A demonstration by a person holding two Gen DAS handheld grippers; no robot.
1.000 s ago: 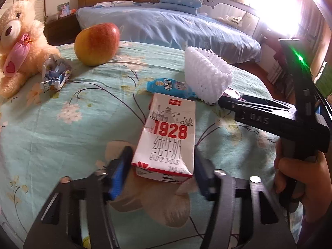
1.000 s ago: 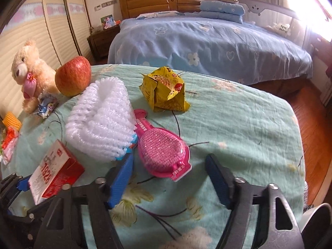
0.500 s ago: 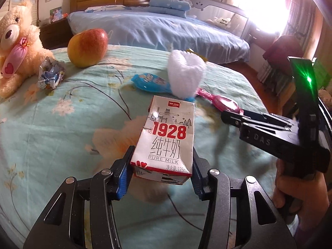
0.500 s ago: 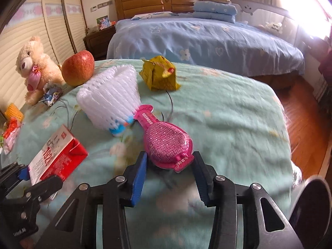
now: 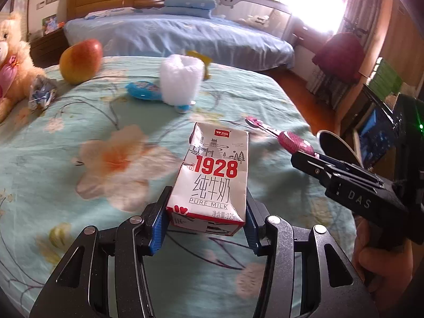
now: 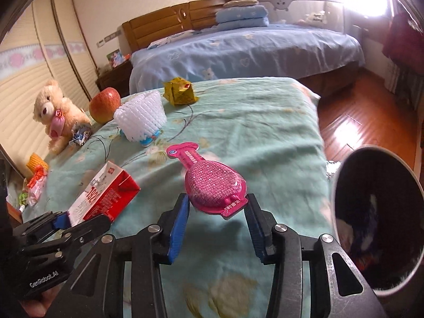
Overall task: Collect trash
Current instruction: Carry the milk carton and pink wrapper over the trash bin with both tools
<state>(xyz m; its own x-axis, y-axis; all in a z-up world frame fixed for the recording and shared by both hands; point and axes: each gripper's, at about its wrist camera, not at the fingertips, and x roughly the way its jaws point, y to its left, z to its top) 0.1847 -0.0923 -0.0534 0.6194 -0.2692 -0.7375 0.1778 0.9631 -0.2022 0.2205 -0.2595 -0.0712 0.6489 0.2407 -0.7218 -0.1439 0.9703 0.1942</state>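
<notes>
My left gripper (image 5: 205, 228) is shut on a white and red "1928" milk carton (image 5: 213, 177) and holds it above the green floral bedspread (image 5: 79, 137). My right gripper (image 6: 216, 220) is shut on a pink fish-shaped wrapper (image 6: 213, 182) and holds it up. The carton also shows in the right wrist view (image 6: 102, 193), and the pink wrapper in the left wrist view (image 5: 288, 139). A round metal trash bin (image 6: 376, 217) stands open at the right, beside the bed.
On the bedspread lie a white foam fruit net (image 6: 140, 116), a blue wrapper (image 5: 141, 90), a yellow wrapper (image 6: 180, 91), an apple (image 5: 80, 61), a crumpled wrapper (image 5: 41, 94) and a teddy bear (image 6: 57, 112). A second bed (image 6: 246, 50) stands behind. Wooden floor (image 6: 352, 129) lies right.
Both grippers closed on their items, the left on the carton, the right on the pink wrapper, then lifted and drew back toward the right. The bin has come into the right wrist view.
</notes>
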